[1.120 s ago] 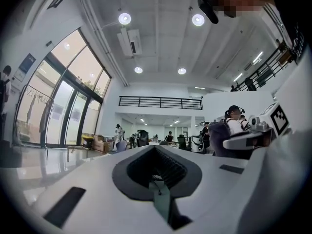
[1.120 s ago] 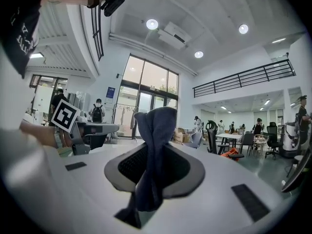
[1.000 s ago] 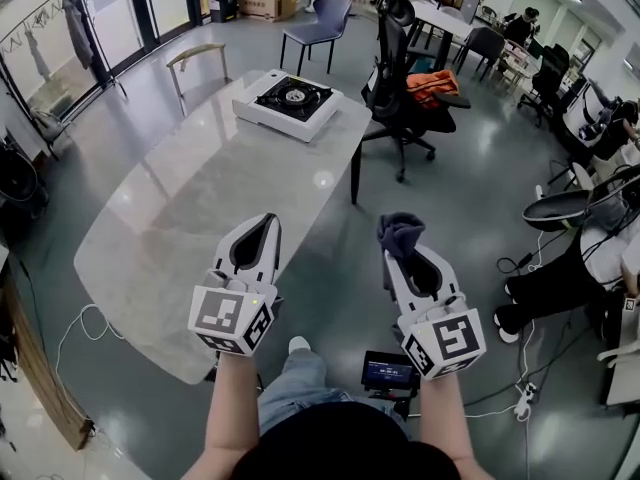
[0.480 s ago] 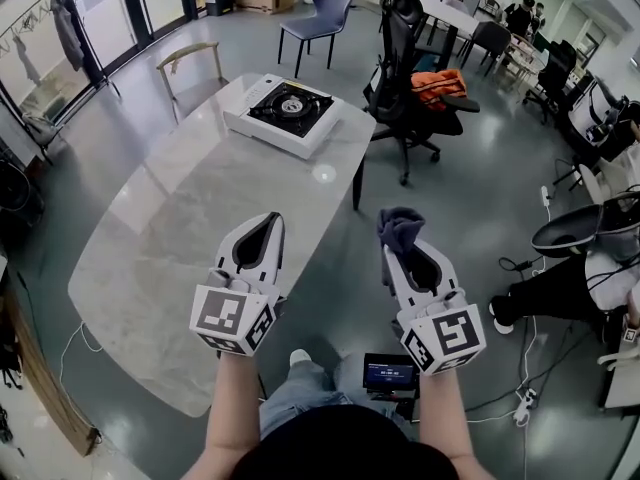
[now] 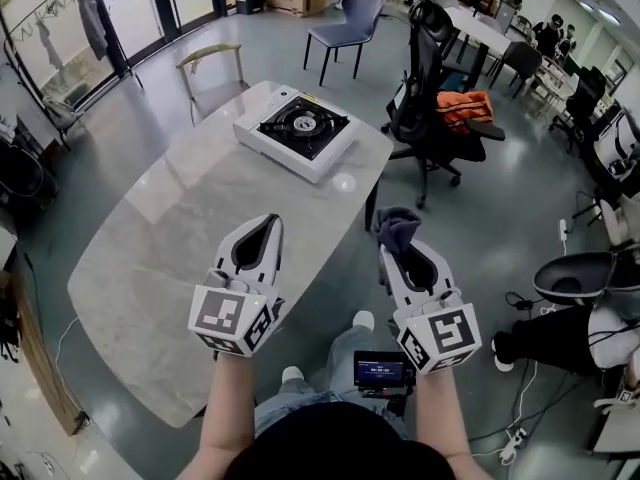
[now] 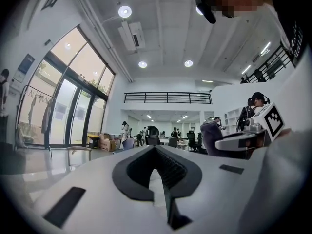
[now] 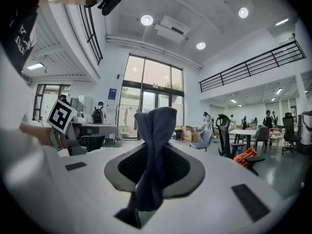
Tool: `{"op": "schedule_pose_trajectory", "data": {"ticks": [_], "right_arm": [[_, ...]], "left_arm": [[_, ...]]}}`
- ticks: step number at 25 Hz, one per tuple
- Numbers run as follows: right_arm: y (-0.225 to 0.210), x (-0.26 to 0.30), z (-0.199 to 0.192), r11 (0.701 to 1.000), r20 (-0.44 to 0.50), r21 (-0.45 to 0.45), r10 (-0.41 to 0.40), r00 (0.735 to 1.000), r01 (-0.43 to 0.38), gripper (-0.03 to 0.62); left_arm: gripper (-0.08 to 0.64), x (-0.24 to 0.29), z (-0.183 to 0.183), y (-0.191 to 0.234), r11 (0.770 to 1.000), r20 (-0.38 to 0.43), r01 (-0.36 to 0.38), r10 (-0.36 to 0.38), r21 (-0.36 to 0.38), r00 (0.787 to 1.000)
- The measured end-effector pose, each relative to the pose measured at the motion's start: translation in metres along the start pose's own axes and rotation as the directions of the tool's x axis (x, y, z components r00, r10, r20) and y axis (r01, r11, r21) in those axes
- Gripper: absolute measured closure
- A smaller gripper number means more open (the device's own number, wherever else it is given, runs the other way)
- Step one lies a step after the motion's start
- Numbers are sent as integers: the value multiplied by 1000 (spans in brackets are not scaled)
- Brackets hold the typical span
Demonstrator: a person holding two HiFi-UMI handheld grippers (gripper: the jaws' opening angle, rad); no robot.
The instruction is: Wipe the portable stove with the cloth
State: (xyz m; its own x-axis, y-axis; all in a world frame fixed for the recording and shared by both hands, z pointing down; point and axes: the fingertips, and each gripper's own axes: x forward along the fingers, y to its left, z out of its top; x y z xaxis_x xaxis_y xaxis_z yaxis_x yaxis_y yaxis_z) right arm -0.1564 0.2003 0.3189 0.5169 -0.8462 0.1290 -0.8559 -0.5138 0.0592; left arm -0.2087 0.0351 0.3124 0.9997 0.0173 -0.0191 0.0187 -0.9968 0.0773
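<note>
**Cloth pinched, stove far off**

My right claw is clenched on the dark blue cloth, which bunches up above its tips, just off the counter's near right edge. My left claw is pressed together on nothing, over the counter. The portable stove sits at the far end, well apart from both.

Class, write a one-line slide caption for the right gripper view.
Dark blue cloth clamped in the right hand-held gripper, with a bright office hall beyond.
</note>
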Motion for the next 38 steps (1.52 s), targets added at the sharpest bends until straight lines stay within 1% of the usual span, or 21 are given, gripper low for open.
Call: {"op": "schedule_pose_trajectory", "data": {"ticks": [7, 12, 17, 20, 22, 27, 32, 36, 38], "right_arm": [[-68, 46, 5, 996, 18, 20, 81, 997, -81, 497], [-117, 80, 2, 987, 18, 33, 156, 988, -156, 497], [-161, 112, 6, 970, 29, 36, 241, 970, -242, 497], [-173, 126, 6, 958, 37, 40, 281, 959, -283, 497], [-182, 135, 5, 955, 34, 50, 292, 956, -293, 497], [-195, 152, 0, 945, 29, 67, 318, 947, -320, 497], [-199, 168, -11, 938, 0, 75, 339, 941, -338, 497], [-211, 187, -17, 941, -36, 81, 334, 942, -330, 497], [-216, 203, -18, 939, -43, 73, 339, 940, -336, 497]], "left_arm": [[549, 68, 3, -10, 997, -27, -52, 54, 59, 998], [549, 116, 7, -8, 988, -27, -129, 132, 79, 991], [549, 151, 3, -14, 971, -43, -213, 219, 110, 975], [549, 157, -3, -13, 962, -62, -254, 261, 100, 963], [549, 160, -6, -11, 957, -75, -276, 283, 92, 956], [549, 169, -11, -6, 947, -104, -305, 314, 99, 944], [549, 184, -20, 11, 939, -117, -334, 342, 83, 932], [549, 201, -22, 28, 934, -109, -350, 356, 68, 928], [549, 208, -24, 43, 928, -102, -369, 373, 56, 922]]}}
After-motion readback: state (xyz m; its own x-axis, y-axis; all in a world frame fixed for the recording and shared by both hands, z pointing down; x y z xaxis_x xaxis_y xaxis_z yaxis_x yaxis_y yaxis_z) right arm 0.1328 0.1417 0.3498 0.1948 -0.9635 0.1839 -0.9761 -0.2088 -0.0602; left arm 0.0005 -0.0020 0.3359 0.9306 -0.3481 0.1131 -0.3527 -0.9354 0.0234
